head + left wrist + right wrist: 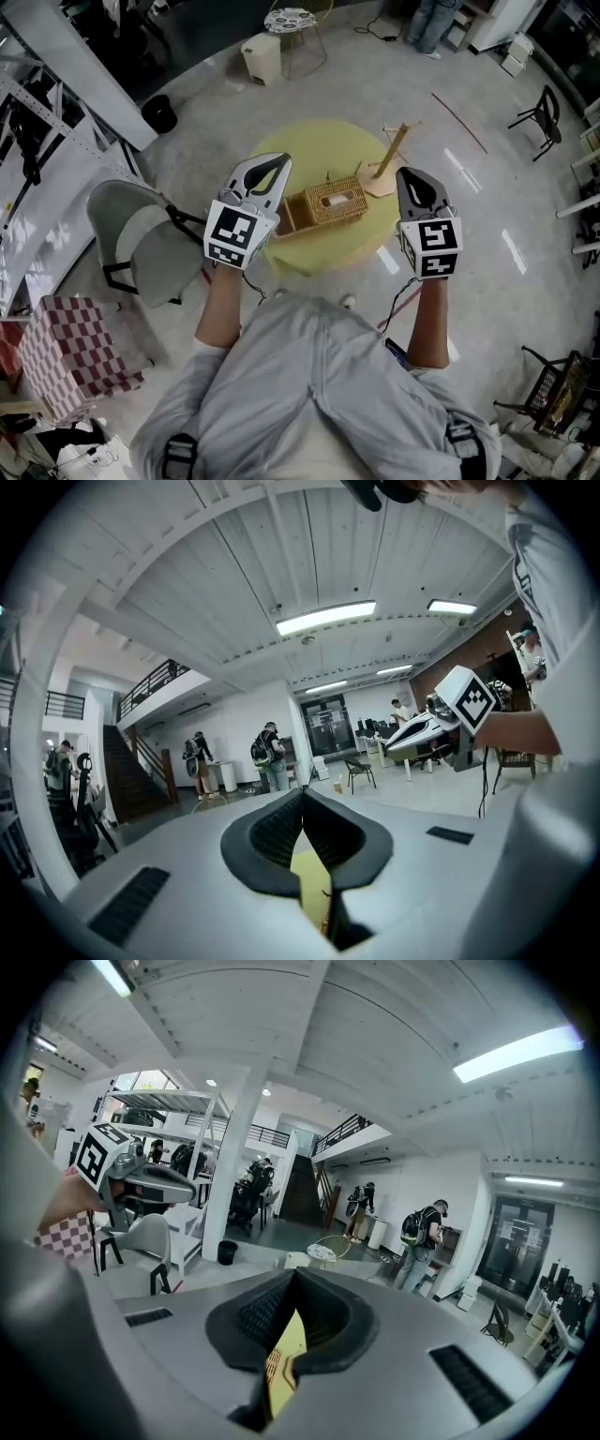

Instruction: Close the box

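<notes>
The 1 woven box (336,202) sits mid-table on the 1 round yellow table (309,141), its long axis running left to right, with what looks like its lid folded out at the left end. 1 wooden stand (389,159) stands just far-right. The 2 grippers flank it, both with jaws together and empty: the left gripper (269,174) looks nearer the box's left end, the right gripper (416,190) farther off.

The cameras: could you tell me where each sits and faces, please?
Head view: on the head, facing steeply down at box and yellow table; torso, forearms, left gripper, right gripper.
Left gripper view: on left gripper, facing across the hall; own fingers, right gripper.
Right gripper view: on right gripper, likewise; own fingers, left gripper.
Shared: both gripper views show staircase.
</notes>
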`<act>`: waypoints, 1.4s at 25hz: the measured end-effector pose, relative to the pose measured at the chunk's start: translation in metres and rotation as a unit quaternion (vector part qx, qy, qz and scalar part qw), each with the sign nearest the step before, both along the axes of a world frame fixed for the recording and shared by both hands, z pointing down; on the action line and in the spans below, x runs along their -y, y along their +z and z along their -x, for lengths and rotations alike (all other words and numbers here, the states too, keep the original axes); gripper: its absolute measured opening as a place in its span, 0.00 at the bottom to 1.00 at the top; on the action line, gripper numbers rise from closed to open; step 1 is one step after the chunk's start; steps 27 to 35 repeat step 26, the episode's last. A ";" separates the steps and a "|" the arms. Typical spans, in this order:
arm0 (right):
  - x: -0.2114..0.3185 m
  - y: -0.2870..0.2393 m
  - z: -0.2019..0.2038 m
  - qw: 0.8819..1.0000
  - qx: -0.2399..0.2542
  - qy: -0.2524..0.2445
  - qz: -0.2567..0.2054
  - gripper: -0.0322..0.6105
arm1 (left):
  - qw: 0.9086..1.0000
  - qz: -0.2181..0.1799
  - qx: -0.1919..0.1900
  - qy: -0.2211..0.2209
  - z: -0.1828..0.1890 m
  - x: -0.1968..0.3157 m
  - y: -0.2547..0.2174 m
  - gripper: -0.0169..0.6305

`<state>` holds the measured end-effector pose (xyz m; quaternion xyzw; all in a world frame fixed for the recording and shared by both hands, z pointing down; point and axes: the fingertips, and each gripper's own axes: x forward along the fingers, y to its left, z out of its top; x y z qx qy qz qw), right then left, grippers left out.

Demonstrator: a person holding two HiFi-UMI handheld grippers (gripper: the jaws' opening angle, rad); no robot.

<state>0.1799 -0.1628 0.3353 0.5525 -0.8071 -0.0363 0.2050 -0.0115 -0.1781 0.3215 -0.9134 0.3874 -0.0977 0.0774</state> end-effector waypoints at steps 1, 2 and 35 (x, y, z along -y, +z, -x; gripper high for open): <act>-0.001 0.000 0.000 1.000 0.000 0.000 0.000 0.09 | 1.000 -0.003 0.003 0.003 -0.002 -0.002 -0.001 0.07; -0.002 0.000 0.000 1.000 -0.001 0.000 0.001 0.09 | 1.000 -0.004 0.006 0.006 -0.004 -0.003 -0.001 0.07; -0.003 0.013 -0.005 1.000 0.001 0.003 0.020 0.09 | 1.000 0.023 0.014 0.008 -0.006 -0.007 0.017 0.07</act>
